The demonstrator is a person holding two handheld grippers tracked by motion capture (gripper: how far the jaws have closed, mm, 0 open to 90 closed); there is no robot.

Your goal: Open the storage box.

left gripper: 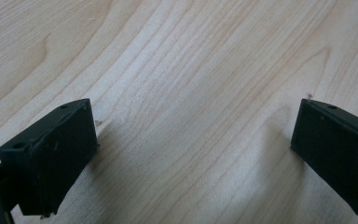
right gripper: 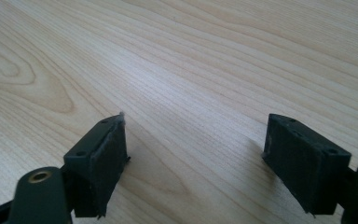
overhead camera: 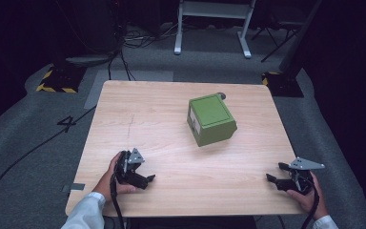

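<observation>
The left gripper (overhead camera: pixel 145 180) rests low on the near left of the table (overhead camera: pixel 138 114), its jaws spread wide over bare wood and holding nothing. The right gripper (overhead camera: pixel 277 174) sits the same way at the near right edge, jaws wide apart and empty. Both seem parked clear of the work, leaving room to approach. The green box (overhead camera: pixel 211 119) stands alone right of the table's middle, well apart from both grippers, turned at an angle, probably ready to be grasped from either side.
</observation>
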